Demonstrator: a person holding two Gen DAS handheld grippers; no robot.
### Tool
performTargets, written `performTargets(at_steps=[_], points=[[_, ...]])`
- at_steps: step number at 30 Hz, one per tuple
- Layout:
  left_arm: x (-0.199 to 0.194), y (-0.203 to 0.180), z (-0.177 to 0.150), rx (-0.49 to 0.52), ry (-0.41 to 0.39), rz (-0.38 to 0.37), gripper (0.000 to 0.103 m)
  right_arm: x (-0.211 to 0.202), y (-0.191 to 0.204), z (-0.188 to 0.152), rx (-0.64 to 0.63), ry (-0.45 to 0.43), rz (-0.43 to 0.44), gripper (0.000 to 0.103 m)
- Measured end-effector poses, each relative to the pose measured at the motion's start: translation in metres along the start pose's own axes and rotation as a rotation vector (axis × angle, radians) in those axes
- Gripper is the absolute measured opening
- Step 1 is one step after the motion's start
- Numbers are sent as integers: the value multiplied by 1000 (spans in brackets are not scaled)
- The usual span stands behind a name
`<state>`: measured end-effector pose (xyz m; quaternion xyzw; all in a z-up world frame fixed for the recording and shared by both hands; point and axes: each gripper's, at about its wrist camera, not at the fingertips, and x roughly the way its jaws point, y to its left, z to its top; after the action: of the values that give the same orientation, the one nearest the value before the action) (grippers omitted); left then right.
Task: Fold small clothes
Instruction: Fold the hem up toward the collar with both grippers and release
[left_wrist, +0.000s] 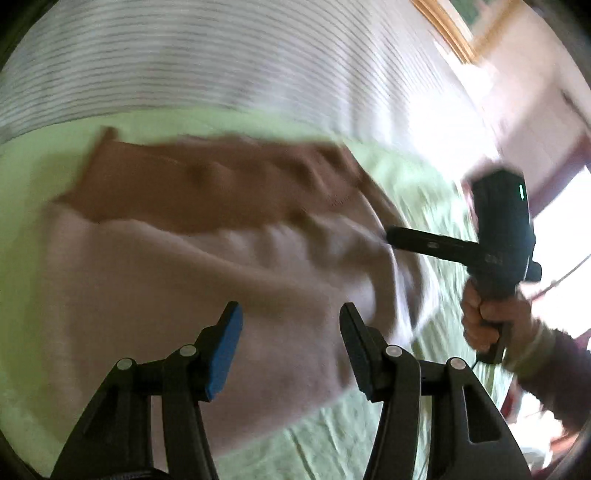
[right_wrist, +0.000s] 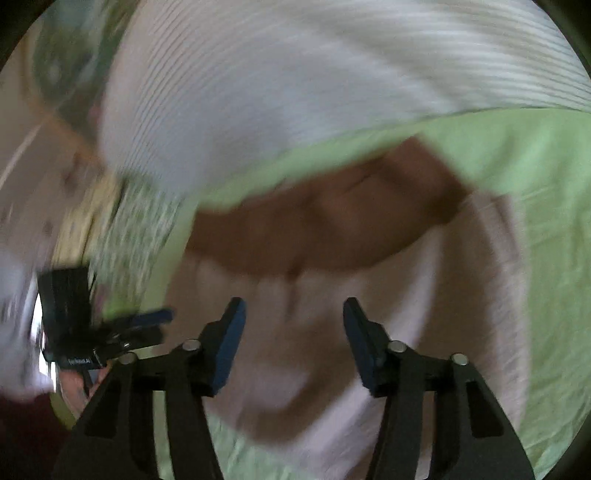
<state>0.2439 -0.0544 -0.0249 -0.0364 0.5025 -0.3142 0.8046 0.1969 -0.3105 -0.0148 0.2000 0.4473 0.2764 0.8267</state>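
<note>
Pink-and-brown garment (left_wrist: 207, 266) lying crumpled on green sheet (left_wrist: 55, 147); left gripper (left_wrist: 291, 350) and right gripper (right_wrist: 293, 343) hovering over it, jaws spread, gripping nothing.

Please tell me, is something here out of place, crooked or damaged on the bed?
Nothing looks damaged or spilled. The pink and brown garment lies rumpled on the green sheet, with wrinkles near its brown band, so it is not yet flat. Both the left hand-held gripper and the right hand-held gripper are open and hold nothing. The frames are blurred.
</note>
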Motion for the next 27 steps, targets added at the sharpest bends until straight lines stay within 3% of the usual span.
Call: performTargets(at_steps=[5, 9, 14, 15, 16, 19, 20, 21, 23, 25, 27], points=[[38, 1, -1, 21, 82, 2, 55, 40, 2, -11, -90, 186, 29, 24], [59, 24, 17, 8, 90, 51, 43, 78, -5, 3, -119, 237, -54, 21], [54, 65, 45, -57, 12, 108, 43, 93, -25, 46, -68, 115, -121, 14], [52, 74, 49, -72, -7, 139, 44, 92, -33, 56, -39, 87, -124, 14], [50, 86, 54, -90, -27, 222, 44, 95, -33, 61, -29, 66, -135, 12], [43, 120, 58, -183, -64, 224, 30, 85, -47, 77, 19, -51, -222, 10], [40, 130, 58, -219, -74, 236, 15, 81, -53, 80, 58, -78, -228, 10], [38, 137, 57, -254, -85, 232, 11, 73, -63, 83, 104, -118, -266, 10], [31, 143, 52, -313, -123, 223, 11, 58, -73, 81, 160, -180, -286, 10], [29, 137, 50, -312, -135, 262, 17, 40, -78, 75, 193, -213, -273, 13], [25, 114, 45, -263, -139, 273, 52, 21, -72, 64, 171, -220, -264, 15]])
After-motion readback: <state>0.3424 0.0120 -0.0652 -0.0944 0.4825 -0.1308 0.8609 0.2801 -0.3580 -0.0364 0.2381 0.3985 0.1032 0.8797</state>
